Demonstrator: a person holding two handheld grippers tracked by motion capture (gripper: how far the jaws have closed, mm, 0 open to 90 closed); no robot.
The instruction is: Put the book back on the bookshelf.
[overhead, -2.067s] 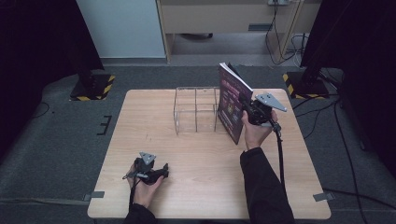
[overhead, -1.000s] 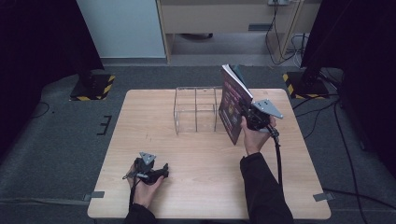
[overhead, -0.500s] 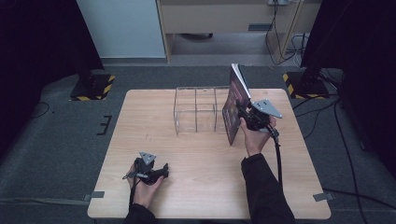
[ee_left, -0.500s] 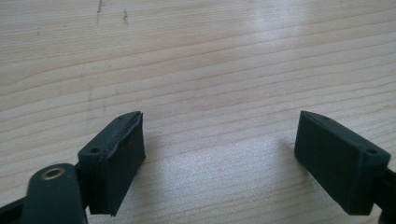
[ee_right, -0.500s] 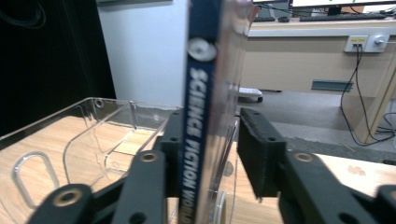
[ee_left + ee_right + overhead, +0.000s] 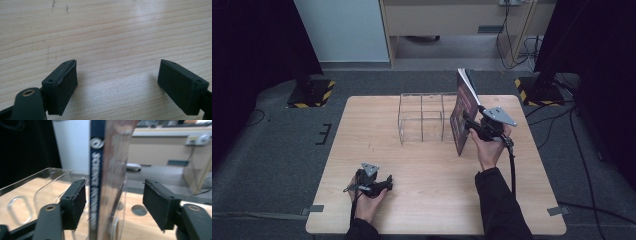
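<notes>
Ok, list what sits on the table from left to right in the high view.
left gripper → clear acrylic rack → upright book → right gripper, its jaws just opened, with the book between them.

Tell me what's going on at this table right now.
A person works with a gripper in each hand. The right gripper has just been opening around a book standing upright against the right end of a clear rack; the book is between the jaws, with a gap on each side. The left gripper rests open on the wooden table, holding nothing.
</notes>
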